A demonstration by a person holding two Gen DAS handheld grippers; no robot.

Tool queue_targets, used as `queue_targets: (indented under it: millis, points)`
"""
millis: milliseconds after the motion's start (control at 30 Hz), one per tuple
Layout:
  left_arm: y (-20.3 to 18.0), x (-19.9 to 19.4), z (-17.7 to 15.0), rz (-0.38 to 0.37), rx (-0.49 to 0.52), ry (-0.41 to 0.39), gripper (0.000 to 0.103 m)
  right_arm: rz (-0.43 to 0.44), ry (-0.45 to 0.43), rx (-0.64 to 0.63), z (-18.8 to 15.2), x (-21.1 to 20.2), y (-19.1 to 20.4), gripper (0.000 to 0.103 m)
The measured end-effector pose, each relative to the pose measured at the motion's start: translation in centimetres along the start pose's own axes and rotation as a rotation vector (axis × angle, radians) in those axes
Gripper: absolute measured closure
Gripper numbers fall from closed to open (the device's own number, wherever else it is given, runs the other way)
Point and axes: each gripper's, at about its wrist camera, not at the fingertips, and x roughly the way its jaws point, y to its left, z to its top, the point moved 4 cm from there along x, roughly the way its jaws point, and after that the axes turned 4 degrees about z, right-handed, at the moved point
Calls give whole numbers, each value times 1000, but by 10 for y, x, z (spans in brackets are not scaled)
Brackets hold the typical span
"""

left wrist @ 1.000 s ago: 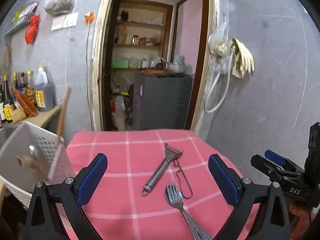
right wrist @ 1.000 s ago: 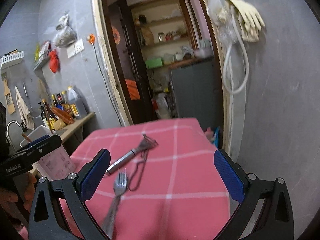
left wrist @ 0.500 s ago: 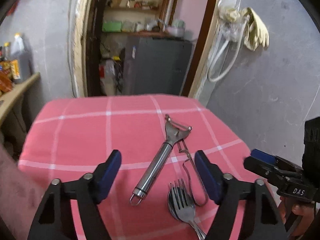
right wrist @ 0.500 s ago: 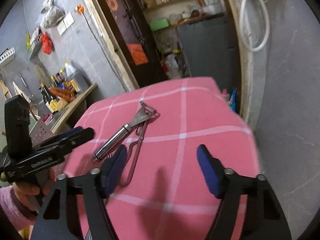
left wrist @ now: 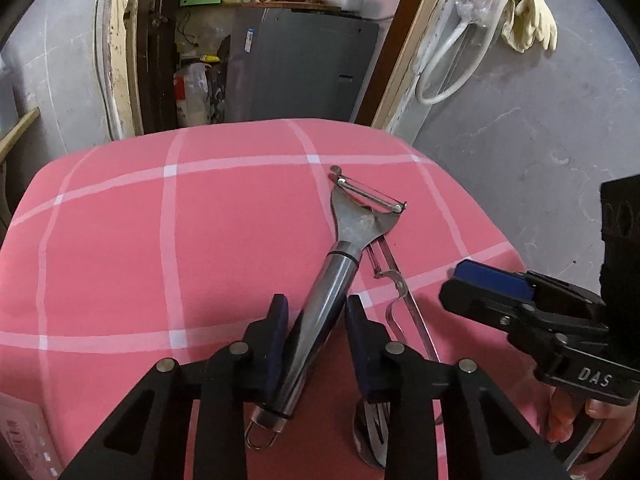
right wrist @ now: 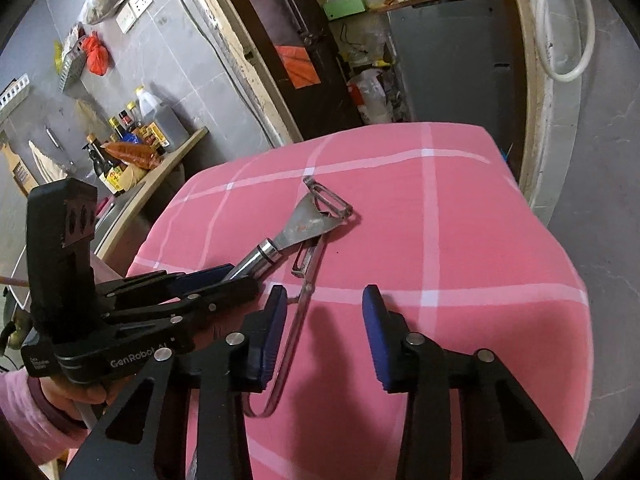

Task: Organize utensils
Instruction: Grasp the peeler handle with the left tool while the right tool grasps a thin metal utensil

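Nearest the left wrist camera, the left claw point(left wrist: 314, 320) straddles the round steel handle of the Y-shaped peeler point(left wrist: 340, 256), its jaws closing with the handle between them; the blue pads point(left wrist: 278, 320) stand just beside the handle and do not yet press it. A fork point(left wrist: 372, 432) lies at the bench's near edge, partly hidden under the left claw's right finger. The right claw point(right wrist: 324, 320) hangs over the pink checked cloth point(right wrist: 460, 240) that covers the bench, jaws closing too, released, with only the thin wire-handled peeler point(right wrist: 298, 316) running close along its left pad (whether they touch I cannot tell). That slim peeler lies just right of the big one, its blade end tucked against the wide head. Both peeler heads point toward the bench's far edge. Beyond stands a grey cabinet point(left wrist: 300, 72) in a doorway.
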Motion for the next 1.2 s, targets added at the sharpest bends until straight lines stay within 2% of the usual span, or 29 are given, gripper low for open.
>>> queue_targets:
  millis: [267, 467, 633, 900, 1033, 1133, 1200]
  points:
    - [18, -7, -3, 34, -96, 3, 84, -6, 56, -20, 7, 18, 13, 73]
    - [31, -12, -6, 31, -161, 19, 85, -39, 111, -36, 15, 37, 23, 75]
    - [37, -13, -7, 31, -196, 28, 85, -85, 145, -50, 20, 48, 25, 83]
    - [41, -12, -10, 23, -238, 68, 85, -167, 229, -69, 25, 57, 31, 85]
    - [38, -17, -10, -7, -259, 83, 85, -153, 209, -43, 23, 44, 30, 87]
    - [31, -26, -13, -34, -247, 73, 85, -116, 146, 0, 23, 22, 21, 87]
    - [25, -35, -14, -58, -243, 60, 85, -93, 69, 20, 23, -3, 20, 87]
